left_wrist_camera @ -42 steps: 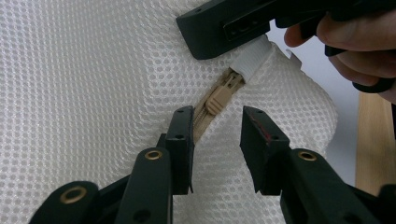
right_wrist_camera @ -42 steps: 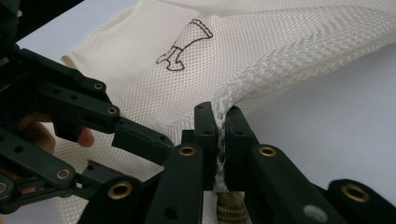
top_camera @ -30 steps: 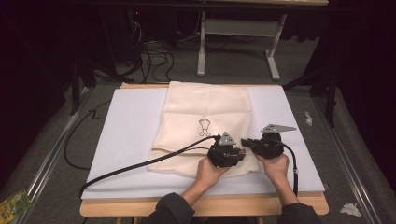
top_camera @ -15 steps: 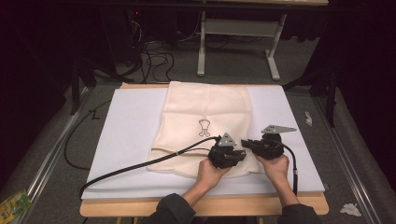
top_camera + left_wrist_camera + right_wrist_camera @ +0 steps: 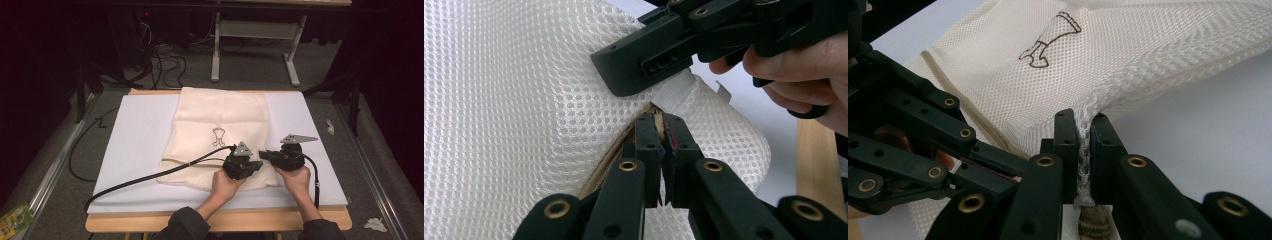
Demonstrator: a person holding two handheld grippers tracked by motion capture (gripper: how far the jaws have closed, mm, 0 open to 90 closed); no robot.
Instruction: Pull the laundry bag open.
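Note:
A cream mesh bag (image 5: 220,120) with a small brown drawing (image 5: 218,136) lies flat on a white board (image 5: 135,145). Both grippers meet at its near right corner. My left gripper (image 5: 659,120) has just been closing and is shut on the bag's tan zipper seam (image 5: 614,155). In the high view the left gripper (image 5: 258,165) points right. My right gripper (image 5: 1084,117) pinches a raised fold of mesh (image 5: 1148,45); its jaws have just eased open a little, with the mesh still pressed between them. From the high view, the right gripper (image 5: 264,155) points left, tip to tip with the left.
The board rests on a wooden table (image 5: 215,221), with its near edge just behind the hands. A black cable (image 5: 150,175) trails left across the board. Beyond the far edge are a grey table frame (image 5: 250,50) and floor cables (image 5: 165,60). Crumpled paper (image 5: 374,224) lies at the right.

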